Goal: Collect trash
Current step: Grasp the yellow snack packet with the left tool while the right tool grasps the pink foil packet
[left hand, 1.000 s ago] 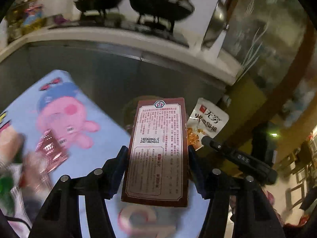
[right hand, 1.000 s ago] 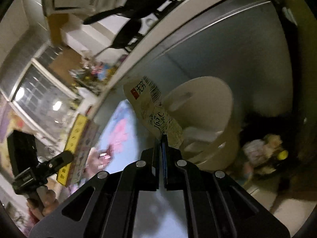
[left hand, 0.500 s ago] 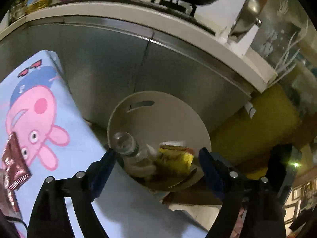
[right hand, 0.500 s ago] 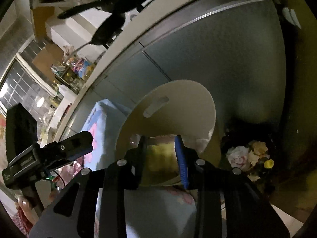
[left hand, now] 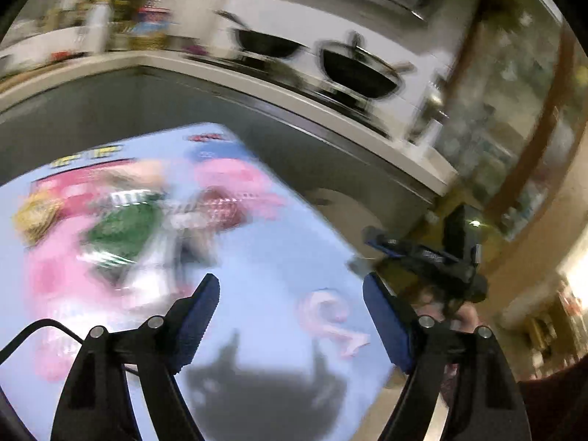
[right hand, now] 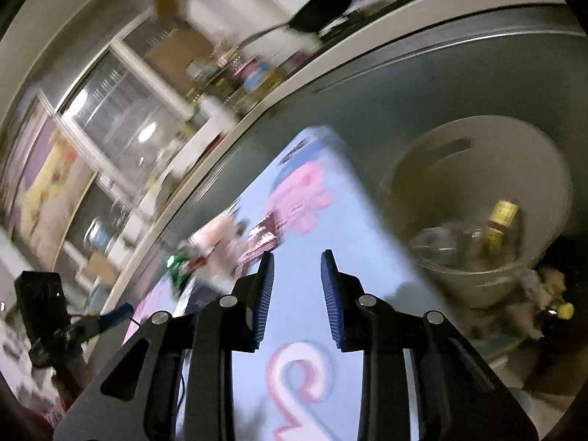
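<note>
Kitchen at the back: grey cabinet fronts (left hand: 154,106) under a pale counter, two dark pans (left hand: 358,71) on the stove, all smeared by blur. Nearer, a light-blue surface (left hand: 272,257) printed with a pink cartoon pig. On it, a blurred heap of trash (left hand: 121,228): a green wrapper, a shiny dark-red packet (right hand: 266,237), something yellow at the far left; details not readable. Left tongs (left hand: 290,312) spread wide above the surface, nothing between the blue pads; jaws just closed a little. Right tongs (right hand: 297,286) parted narrowly, also empty, jaws likewise just closed a little. Beside the surface's edge, on the floor, a round beige bin (right hand: 544,169), already holding a clear bottle (right hand: 437,242) and a yellow box (right hand: 501,217). Artificial flowers (right hand: 547,286) on the floor just right of the bin.
</note>
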